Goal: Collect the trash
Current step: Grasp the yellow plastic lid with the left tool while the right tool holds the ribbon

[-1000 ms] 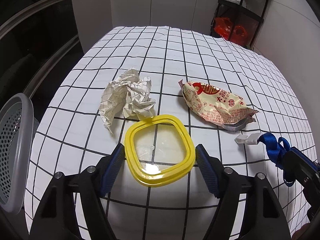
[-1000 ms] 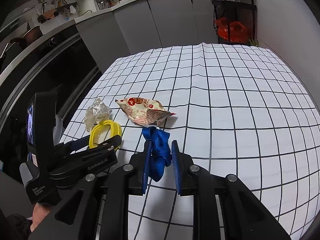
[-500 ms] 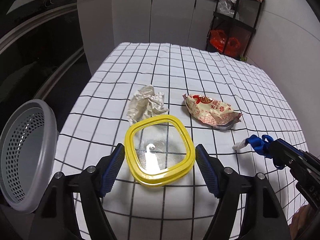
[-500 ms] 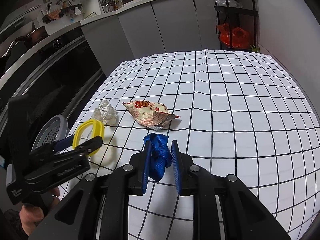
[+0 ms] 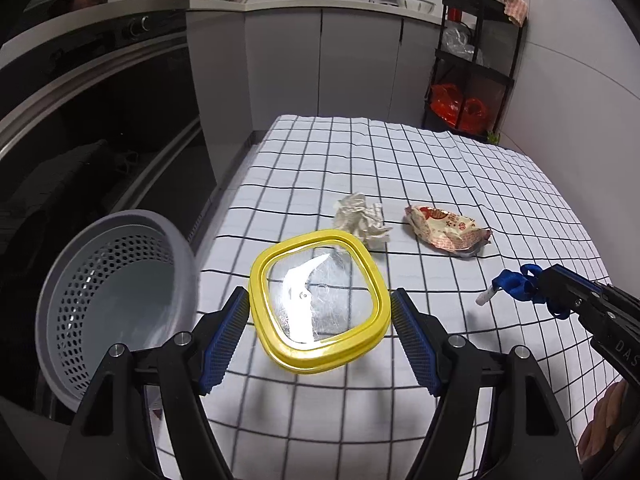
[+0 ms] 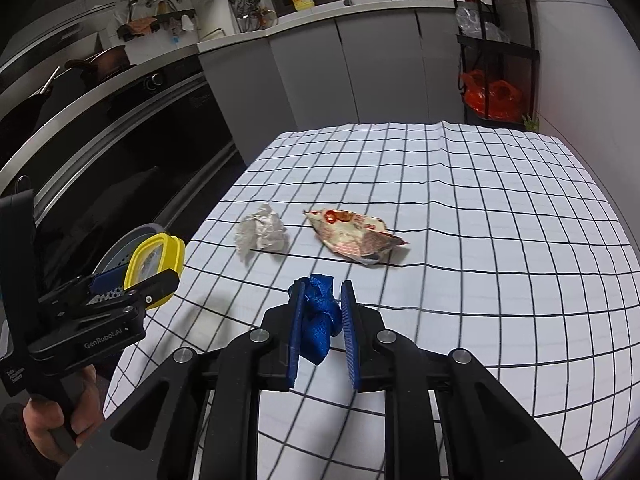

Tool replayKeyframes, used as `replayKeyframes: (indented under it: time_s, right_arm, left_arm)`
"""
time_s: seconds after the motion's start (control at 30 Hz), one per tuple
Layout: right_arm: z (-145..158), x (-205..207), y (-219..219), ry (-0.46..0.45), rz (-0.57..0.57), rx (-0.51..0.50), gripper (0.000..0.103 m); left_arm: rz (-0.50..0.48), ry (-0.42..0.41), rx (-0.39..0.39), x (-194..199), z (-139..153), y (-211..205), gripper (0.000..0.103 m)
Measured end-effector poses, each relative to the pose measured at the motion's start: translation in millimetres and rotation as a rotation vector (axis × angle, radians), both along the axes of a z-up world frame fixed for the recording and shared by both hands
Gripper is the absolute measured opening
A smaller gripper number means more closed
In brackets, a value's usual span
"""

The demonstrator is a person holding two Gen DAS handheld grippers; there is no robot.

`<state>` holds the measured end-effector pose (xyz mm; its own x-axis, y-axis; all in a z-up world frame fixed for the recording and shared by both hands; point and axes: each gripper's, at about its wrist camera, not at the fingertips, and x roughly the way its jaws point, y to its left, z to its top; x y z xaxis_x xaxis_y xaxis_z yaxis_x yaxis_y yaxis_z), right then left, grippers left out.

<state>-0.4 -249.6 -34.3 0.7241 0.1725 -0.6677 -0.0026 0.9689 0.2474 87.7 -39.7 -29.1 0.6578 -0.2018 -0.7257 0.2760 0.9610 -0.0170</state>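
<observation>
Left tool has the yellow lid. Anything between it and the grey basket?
Nothing visible. The yellow lid is held in the left tool above the checked tablecloth; the grey basket sits open just left, gap clear.

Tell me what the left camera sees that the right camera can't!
Only the left view shows deep inside the grey basket and the white tag on the blue strap. Only the right view shows the strap squeezed between the right gripper fingers. Both show the yellow lid in the left gripper, the paper ball and the wrapper.
</observation>
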Motion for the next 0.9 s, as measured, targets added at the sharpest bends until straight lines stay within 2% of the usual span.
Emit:
replayKeyframes:
  time_s: [0.5,0.7,0.9]
  right_arm:
    - [4.2,12.6,71.8,-0.008,0.108,-0.049,0.017]
    - [5.1,22.8,102.3,0.000,0.153,-0.072,0.017]
    - [10.5,40.5,142.1,-0.005,0.210,-0.063,0.017]
  left_arm:
    - [0.076,-0.024,0.004,-5.3,11.9,71.6,0.070]
    - [0.098,-0.052,0.036,-4.9,17.6,100.3,0.070]
    - [0.183,-0.058,0.028,5.0,17.9,146.4,0.070]
